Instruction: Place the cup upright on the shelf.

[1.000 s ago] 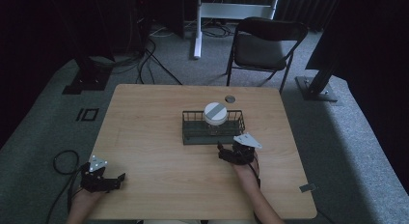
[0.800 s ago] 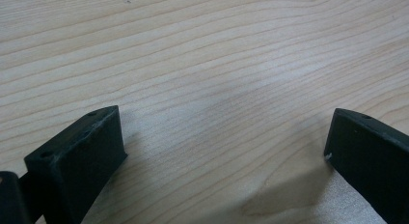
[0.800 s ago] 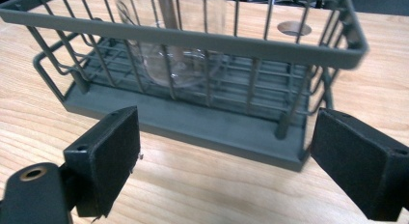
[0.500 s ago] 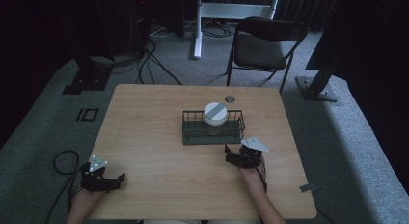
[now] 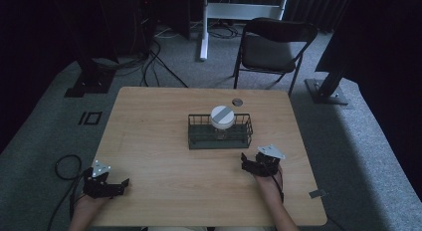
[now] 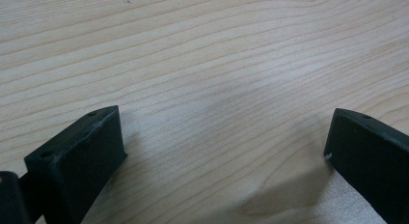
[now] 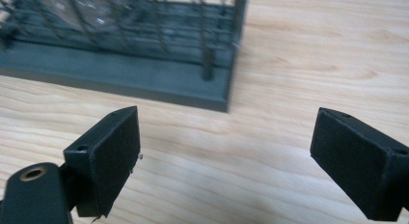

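A dark wire basket (image 5: 196,127) stands mid-table and holds a clear jar with a white lid (image 5: 222,116). My right gripper (image 5: 246,163) sits just in front of the basket's right end, open and empty. In the right gripper view its wide-apart jaws face the basket's base corner (image 7: 212,91), with my right gripper (image 7: 226,151) low over the wood. My left gripper (image 5: 122,183) rests near the table's front left corner, open and empty. In the left gripper view my left gripper (image 6: 226,151) has bare wood between its jaws.
A small round dark disc (image 5: 237,102) lies on the table behind the basket. A folding chair (image 5: 271,47) stands beyond the far edge. Cables (image 5: 64,166) trail on the floor at the left. Bare wood table (image 5: 149,136) lies between the grippers.
My right gripper has drawn back from the basket toward the front right, and now sits lower on the table. The left gripper has stayed put.
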Demonstrator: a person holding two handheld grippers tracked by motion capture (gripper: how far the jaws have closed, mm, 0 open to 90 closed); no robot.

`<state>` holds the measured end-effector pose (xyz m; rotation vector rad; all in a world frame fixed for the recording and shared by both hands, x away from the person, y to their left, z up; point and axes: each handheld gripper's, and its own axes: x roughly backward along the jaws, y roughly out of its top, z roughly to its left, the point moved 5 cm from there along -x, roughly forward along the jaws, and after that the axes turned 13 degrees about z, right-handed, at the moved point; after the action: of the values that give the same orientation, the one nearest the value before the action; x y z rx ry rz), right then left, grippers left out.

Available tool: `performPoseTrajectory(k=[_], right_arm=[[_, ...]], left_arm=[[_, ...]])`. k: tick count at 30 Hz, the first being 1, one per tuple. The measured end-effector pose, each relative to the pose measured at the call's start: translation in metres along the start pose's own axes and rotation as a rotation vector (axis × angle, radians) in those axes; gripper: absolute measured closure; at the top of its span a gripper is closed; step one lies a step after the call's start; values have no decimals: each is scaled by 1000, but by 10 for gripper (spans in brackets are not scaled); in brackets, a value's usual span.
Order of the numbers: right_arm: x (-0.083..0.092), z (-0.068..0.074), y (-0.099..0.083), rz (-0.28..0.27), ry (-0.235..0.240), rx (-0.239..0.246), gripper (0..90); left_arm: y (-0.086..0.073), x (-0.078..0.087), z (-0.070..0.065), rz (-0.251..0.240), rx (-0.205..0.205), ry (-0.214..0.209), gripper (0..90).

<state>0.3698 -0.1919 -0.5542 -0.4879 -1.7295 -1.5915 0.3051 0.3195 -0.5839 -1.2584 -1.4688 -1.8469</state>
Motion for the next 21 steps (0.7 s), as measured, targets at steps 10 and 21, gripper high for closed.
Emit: performPoseTrajectory(k=[10, 21], right_arm=[[0, -19, -10, 38, -18, -33, 102], [-2, -31, -19, 93, 0, -41, 102]], left_arm=[[0, 0, 0, 0, 0, 0, 6], [0, 0, 0, 0, 0, 0, 6]])
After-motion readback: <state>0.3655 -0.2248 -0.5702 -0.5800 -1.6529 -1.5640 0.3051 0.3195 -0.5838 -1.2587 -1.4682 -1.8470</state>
